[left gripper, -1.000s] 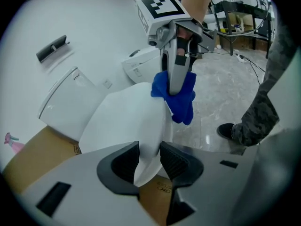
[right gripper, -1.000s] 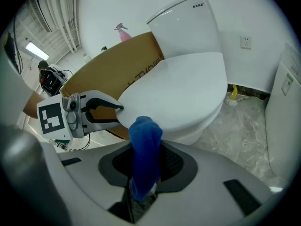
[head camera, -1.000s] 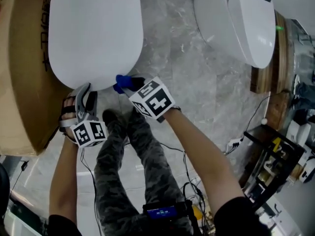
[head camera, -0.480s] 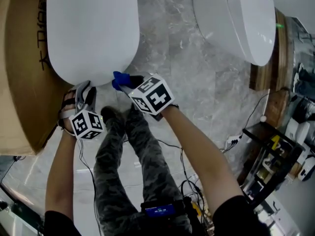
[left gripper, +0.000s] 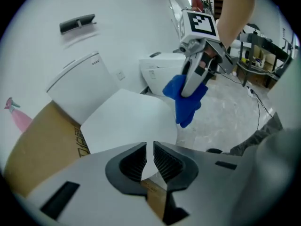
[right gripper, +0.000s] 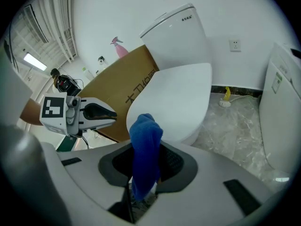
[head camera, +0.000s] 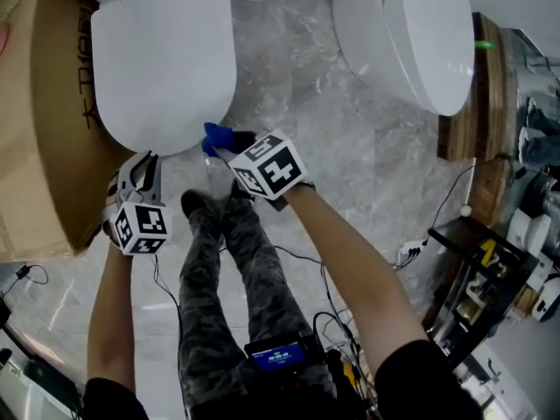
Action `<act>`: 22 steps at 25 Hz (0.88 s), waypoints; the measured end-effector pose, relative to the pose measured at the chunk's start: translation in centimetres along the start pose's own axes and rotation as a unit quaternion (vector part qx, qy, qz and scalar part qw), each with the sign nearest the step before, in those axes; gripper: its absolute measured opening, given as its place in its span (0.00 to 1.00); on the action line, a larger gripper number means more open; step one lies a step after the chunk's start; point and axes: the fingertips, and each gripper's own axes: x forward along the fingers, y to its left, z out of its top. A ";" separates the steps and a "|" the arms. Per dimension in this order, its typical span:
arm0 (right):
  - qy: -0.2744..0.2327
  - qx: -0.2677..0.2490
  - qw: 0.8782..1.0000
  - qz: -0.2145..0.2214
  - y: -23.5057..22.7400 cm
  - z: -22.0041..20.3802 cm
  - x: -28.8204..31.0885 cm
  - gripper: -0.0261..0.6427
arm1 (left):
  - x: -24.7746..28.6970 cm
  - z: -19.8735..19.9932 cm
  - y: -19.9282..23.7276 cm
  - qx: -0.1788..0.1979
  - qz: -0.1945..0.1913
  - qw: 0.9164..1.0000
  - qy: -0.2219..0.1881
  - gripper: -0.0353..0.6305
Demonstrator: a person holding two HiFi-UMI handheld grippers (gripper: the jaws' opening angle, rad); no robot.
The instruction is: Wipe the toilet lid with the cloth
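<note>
The white toilet lid [head camera: 162,68] lies shut, its rounded front edge towards me. My right gripper [head camera: 229,150] hovers just off that front edge, shut on a blue cloth [head camera: 216,138] that sticks up between its pads [right gripper: 145,145] and hangs below. My left gripper [head camera: 143,169] sits at the lid's front left corner, apart from it. Its jaws have just been closing and stand with a thin slit between them [left gripper: 149,160], nothing in it; the lid [left gripper: 127,121] shows beyond. The left gripper view also shows the right gripper [left gripper: 194,76] with the cloth [left gripper: 186,100].
A brown cardboard box [head camera: 44,121] stands against the toilet's left side. A second white toilet [head camera: 402,33] is at the upper right, marble floor [head camera: 350,138] between them. My legs [head camera: 236,269] are below the grippers. Stands and cables [head camera: 472,261] crowd the right.
Both grippers have lifted slightly. The left one has drawn back from the lid's edge, rolled, and its fingers stand closer together. The right still holds the blue cloth.
</note>
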 end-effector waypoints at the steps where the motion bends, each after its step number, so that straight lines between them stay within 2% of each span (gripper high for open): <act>1: -0.002 -0.002 1.000 -0.002 -0.1 0.5 -0.5 0.19 | -0.6 0.6 0.5 -0.010 0.005 1.000 -0.004 0.13; 7: -0.028 -0.020 0.999 -0.031 -2.4 5.1 -3.8 0.19 | -2.5 4.4 2.7 -0.059 0.021 0.998 -0.031 0.07; 13: -0.046 -0.016 0.997 -0.066 -5.3 10.1 -3.4 0.19 | -0.7 7.0 5.2 -0.140 0.016 0.988 -0.059 0.07; 18: -0.047 -0.021 0.996 -0.072 -5.5 14.3 -0.8 0.19 | 2.0 8.6 8.2 -0.161 -0.005 0.983 -0.082 0.07; 22: -0.050 -0.015 0.994 -0.093 -6.5 18.2 1.8 0.19 | 3.5 10.0 12.9 -0.174 -0.014 0.979 -0.103 0.07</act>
